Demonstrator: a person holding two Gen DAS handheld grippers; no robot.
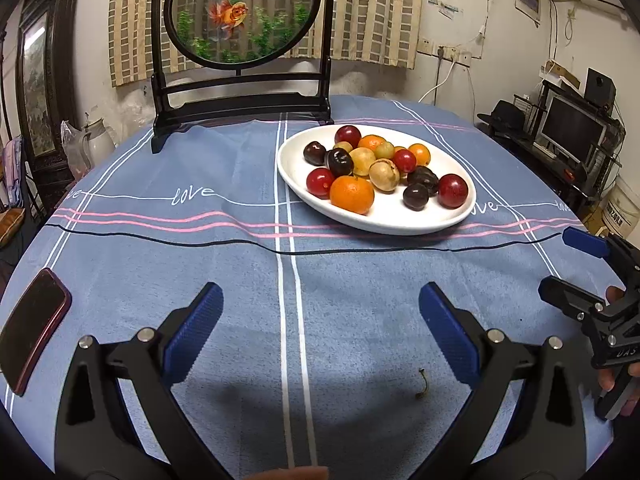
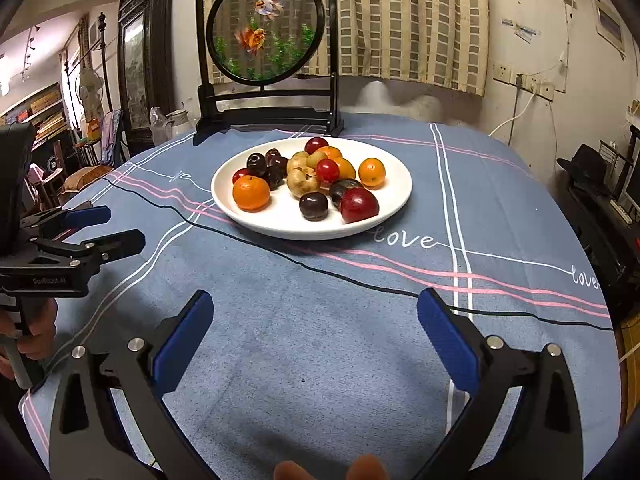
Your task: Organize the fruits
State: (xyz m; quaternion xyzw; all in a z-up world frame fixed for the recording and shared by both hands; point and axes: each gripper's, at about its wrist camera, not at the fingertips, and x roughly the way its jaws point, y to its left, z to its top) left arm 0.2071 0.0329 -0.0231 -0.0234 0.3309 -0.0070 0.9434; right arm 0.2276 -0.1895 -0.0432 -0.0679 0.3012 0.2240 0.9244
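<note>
Blue tablecloth [image 1: 200,264] is stretching bare under the wide-open, empty left gripper [image 1: 320,336] while the fruits [image 1: 384,168] are sitting heaped on the white plate [image 1: 296,160] well ahead, and from the right wrist the right gripper [image 2: 316,340] is likewise gaping empty, so a careless pinch on that round, crowded pile is likely sending neighbours rolling off.

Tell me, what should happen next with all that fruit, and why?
Probably bring the right tool forward to the big orange at the near edge of the white plate. Both tools are open and empty above the cloth, short of the plate, and that orange sits free of the pile.
</note>
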